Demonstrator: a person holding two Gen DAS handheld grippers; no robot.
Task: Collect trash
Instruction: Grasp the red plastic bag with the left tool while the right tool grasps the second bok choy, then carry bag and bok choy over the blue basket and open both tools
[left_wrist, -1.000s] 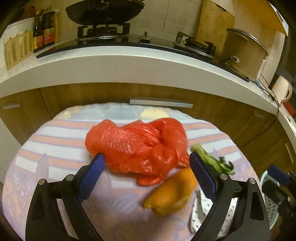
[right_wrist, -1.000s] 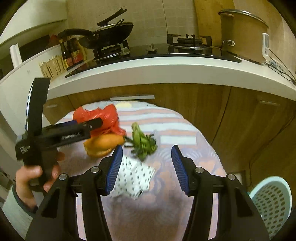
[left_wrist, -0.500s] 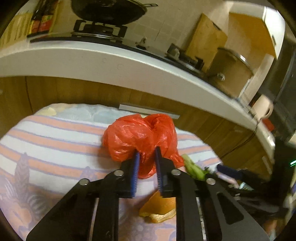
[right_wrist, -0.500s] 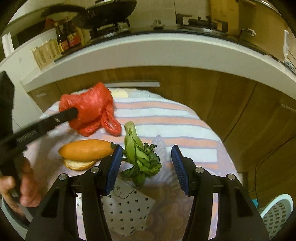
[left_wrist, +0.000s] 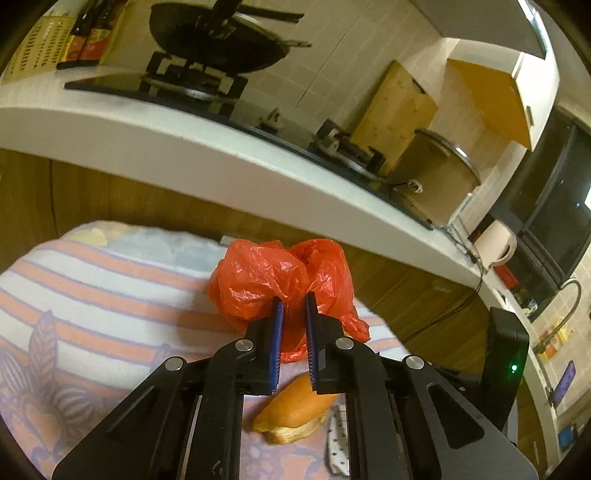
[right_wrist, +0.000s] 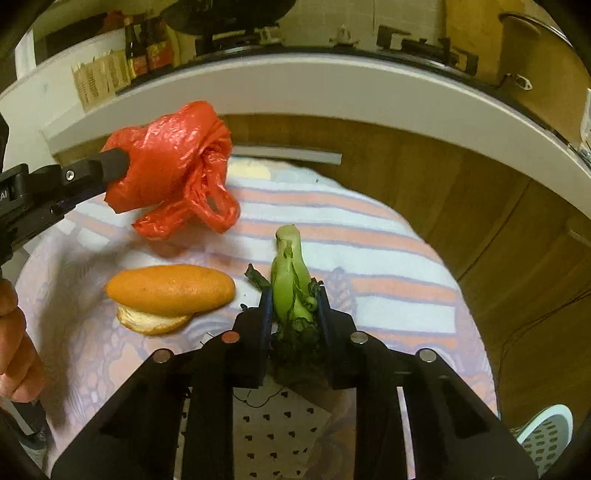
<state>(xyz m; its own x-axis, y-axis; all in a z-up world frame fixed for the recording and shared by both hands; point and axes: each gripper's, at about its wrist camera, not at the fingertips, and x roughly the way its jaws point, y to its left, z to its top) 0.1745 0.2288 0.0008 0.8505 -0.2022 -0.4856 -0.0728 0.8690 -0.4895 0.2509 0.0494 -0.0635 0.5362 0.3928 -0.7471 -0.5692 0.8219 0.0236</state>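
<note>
My left gripper (left_wrist: 293, 306) is shut on a crumpled red plastic bag (left_wrist: 258, 280) and holds it lifted above the striped tablecloth (left_wrist: 92, 288). The bag also shows in the right wrist view (right_wrist: 166, 162), hanging from the left gripper's fingers (right_wrist: 110, 162). My right gripper (right_wrist: 293, 295) is shut on a green leafy vegetable (right_wrist: 290, 273) that lies on the cloth. A bread roll (right_wrist: 170, 288) lies to its left and also shows in the left wrist view (left_wrist: 295, 410). A white napkin with dark hearts (right_wrist: 273, 428) lies under the right gripper.
The round table (right_wrist: 388, 258) stands close to a wooden cabinet front under a white counter (right_wrist: 332, 85) with a stove and wok (left_wrist: 214, 40). A pale perforated basket (right_wrist: 543, 432) stands on the floor at the right.
The left gripper closed on the red bag and lifted it off the cloth. The right gripper moved forward and closed on the green vegetable.
</note>
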